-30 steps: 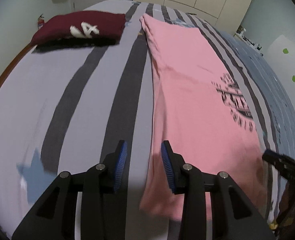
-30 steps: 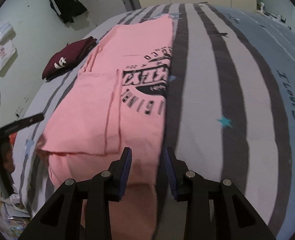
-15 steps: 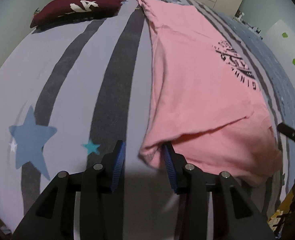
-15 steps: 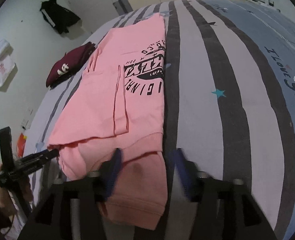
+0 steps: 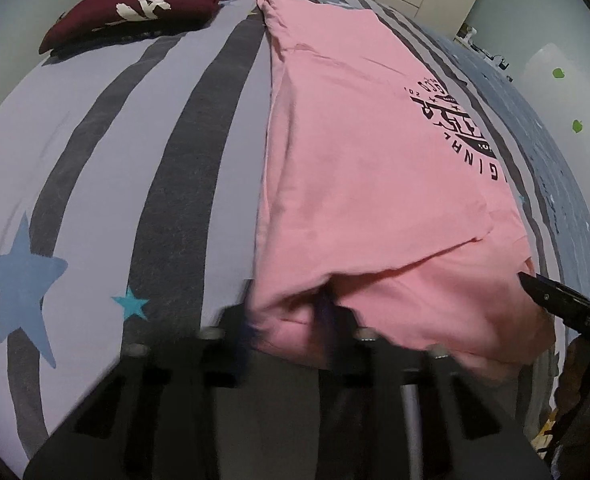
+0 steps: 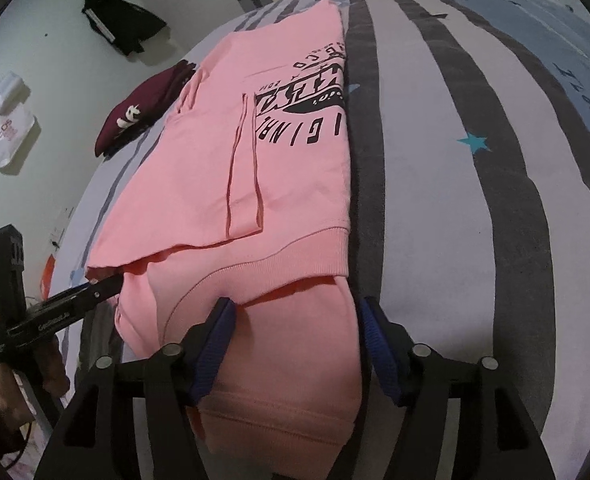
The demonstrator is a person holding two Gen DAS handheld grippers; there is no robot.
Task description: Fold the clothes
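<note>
Pink sweatshirt (image 6: 287,168) lies half-folded on the striped bed (image 6: 475,200), hem toward me; my left gripper (image 5: 287,320) is closing on its near left corner; right gripper (image 6: 295,332) is closing, hem between the pads, not yet pinched; risk: uneven grips skew the fold.

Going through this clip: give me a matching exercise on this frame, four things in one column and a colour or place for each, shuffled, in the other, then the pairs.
Things:
1. sweatshirt
2. folded garment
3. small star
4. dark jacket

Descriptions:
A. maroon with white print, at the far side of the bed
B. hanging on the wall
C. pink with black lettering
D. teal, printed on the bedsheet

Pairs: 1-C, 2-A, 3-D, 4-B
</note>
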